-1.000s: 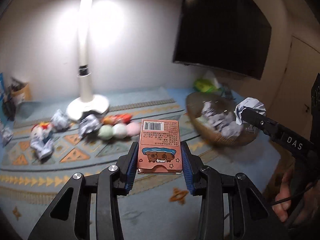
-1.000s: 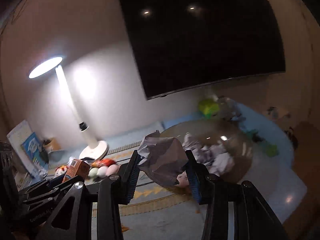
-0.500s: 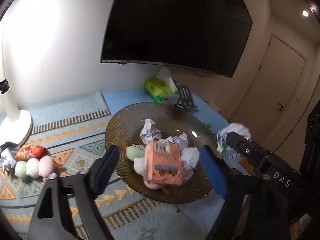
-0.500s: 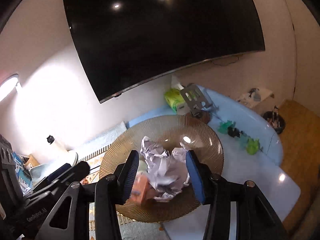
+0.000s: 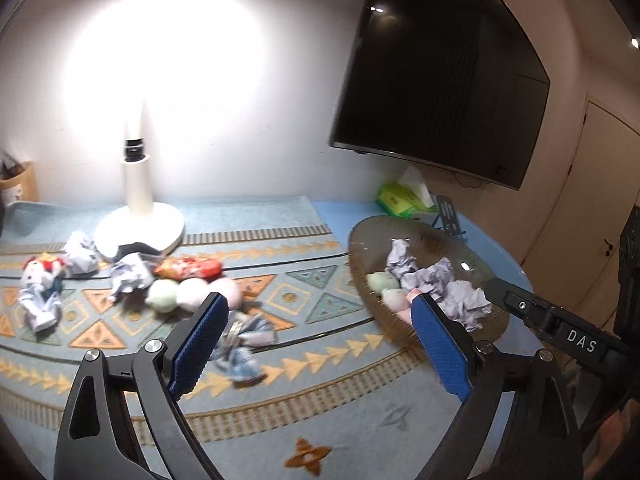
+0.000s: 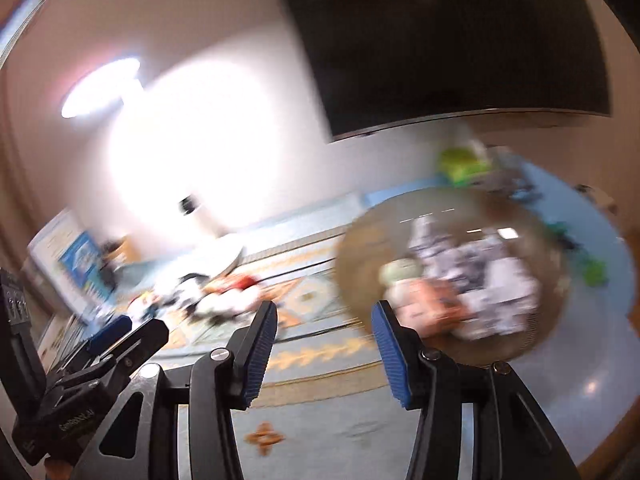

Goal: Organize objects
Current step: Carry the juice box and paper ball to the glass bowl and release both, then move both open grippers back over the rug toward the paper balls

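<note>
A brown ribbed glass bowl sits at the right of the patterned mat and holds crumpled paper balls, soft round toys and a pink box. My left gripper is open and empty, above the mat just left of the bowl. My right gripper is open and empty, in front of the bowl; its view is blurred. On the mat lie more crumpled paper, three pastel round toys, a red packet and small wrapped items.
A white desk lamp stands lit at the back left. A dark TV hangs on the wall. A green tissue pack and a small stand sit behind the bowl. A doll lies far left.
Both grippers opened: the pink box and the paper ball now lie in the bowl. Both grippers then drew back and swung left toward the mat.
</note>
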The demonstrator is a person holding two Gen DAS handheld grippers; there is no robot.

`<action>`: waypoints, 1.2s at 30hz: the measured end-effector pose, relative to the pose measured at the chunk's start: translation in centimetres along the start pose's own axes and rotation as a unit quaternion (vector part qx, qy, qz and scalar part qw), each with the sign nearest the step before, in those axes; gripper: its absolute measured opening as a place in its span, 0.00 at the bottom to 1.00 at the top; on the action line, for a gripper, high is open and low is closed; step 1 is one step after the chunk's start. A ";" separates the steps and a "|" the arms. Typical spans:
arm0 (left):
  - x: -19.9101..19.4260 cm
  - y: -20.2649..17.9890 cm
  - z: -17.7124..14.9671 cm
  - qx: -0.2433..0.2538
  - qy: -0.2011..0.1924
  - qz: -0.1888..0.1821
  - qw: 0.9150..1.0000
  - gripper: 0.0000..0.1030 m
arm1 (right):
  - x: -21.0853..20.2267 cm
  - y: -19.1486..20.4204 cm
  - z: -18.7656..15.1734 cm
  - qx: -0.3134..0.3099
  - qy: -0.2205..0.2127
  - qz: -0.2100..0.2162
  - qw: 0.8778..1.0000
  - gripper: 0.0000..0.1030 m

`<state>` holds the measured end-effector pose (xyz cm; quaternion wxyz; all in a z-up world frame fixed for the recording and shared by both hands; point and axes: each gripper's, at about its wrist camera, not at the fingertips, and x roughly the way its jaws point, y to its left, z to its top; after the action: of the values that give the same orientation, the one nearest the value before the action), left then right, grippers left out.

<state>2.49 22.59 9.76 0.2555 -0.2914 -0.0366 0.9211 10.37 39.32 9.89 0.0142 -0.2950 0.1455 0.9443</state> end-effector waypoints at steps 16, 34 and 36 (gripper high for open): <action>-6.7 21.4 -8.6 -0.083 0.008 0.284 0.955 0.99 | 11.3 14.6 -9.7 -0.141 0.092 0.082 0.982 0.55; -7.2 26.6 -10.2 -0.225 0.022 0.198 0.954 0.99 | 11.6 16.5 -10.6 -0.200 0.090 0.058 0.974 0.86; -7.3 27.2 -10.4 -0.242 0.020 0.193 0.951 0.99 | 11.7 16.6 -10.6 -0.203 0.093 0.057 0.973 0.88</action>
<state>1.21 -5.41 -0.93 -0.0045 -0.3643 -0.1970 0.9102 4.73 19.78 -0.57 -0.1133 -0.3693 -0.0316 0.9218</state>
